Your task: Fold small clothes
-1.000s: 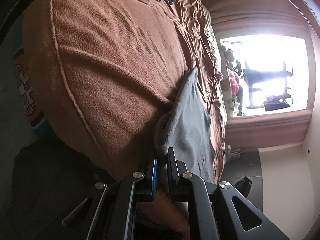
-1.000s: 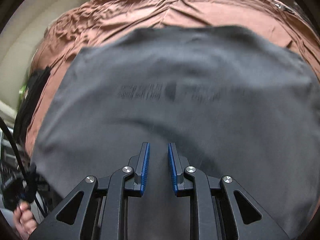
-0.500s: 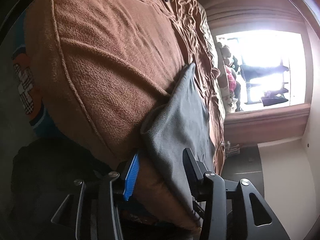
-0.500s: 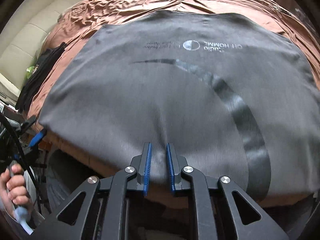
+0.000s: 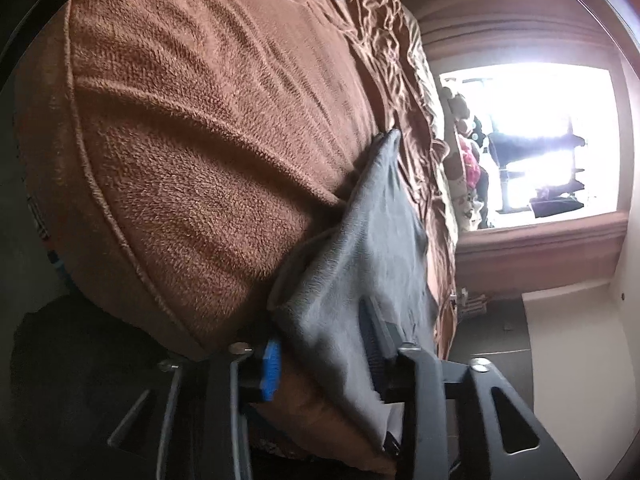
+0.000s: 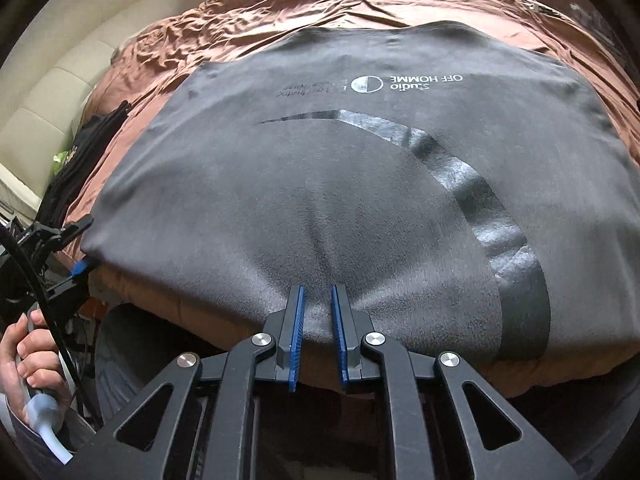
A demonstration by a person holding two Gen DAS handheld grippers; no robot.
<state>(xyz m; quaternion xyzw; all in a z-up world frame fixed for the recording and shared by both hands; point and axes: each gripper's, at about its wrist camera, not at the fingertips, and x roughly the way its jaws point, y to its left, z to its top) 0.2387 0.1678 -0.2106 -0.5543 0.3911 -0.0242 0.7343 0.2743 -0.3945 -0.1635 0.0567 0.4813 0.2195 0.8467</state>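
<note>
One grey T-shirt (image 6: 360,184) is lying on one brown bed (image 6: 248,28); two grippers, left (image 6: 76,256) and right (image 6: 318,300), are showing, one hand (image 6: 28,356) at near left

My left gripper (image 5: 320,364) tilted down, jaws closing with shirt (image 6: 360,184) corner between them, my left hand (image 6: 28,360) wrapped round its handle, my right gripper (image 6: 318,332) angled steeply down, nearly closed, pinching shirt hem
</note>
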